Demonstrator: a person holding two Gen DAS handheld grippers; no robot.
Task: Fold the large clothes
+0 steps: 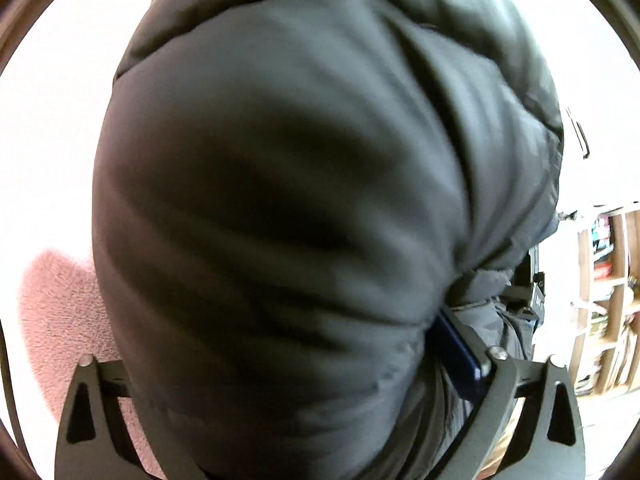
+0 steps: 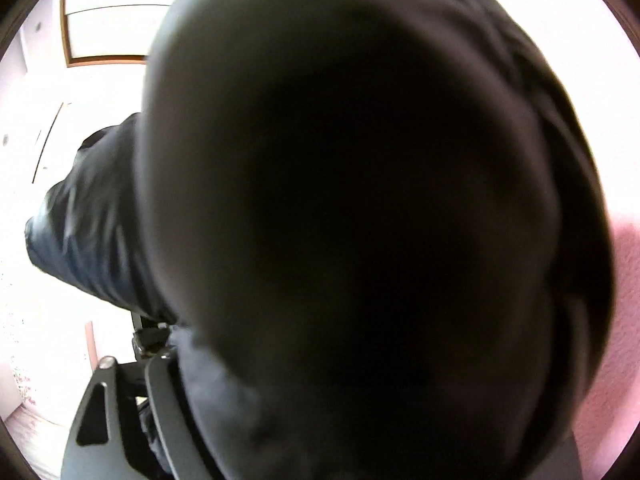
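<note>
- My left gripper (image 1: 288, 360) has its fingers set wide apart, and the dark puffy jacket (image 1: 280, 160) bulges up between them and fills most of what I see on this side
- The blue pad (image 1: 460, 352) of the finger on the right of the left wrist view lies right against the jacket, where the cloth gathers into creases; the other finger's tip is buried behind the padding
- With that tip hidden, I cannot tell whether my left fingers are pinching the jacket or just standing around it
- My right gripper (image 2: 320, 360) is smothered in the same jacket (image 2: 360, 200), which sits so close to the lens that it reads as one dark, blurred dome
- Only one right finger (image 2: 160, 380) shows, on the left of that view, with cloth lying against its inner side; the other is covered, so I cannot tell whether this pair is clamped on the cloth or loose
- A narrower, bluish fold of the jacket (image 2: 88, 220) hangs out to the left in the right wrist view
- The jacket is bunched between my two grippers, above a pink rug (image 1: 56, 312) that shows at the lower left of the left view and at the right edge of the right view (image 2: 624, 320)
- A wooden bookshelf (image 1: 612, 300) stands at the right edge of the left view, well apart from the jacket
</note>
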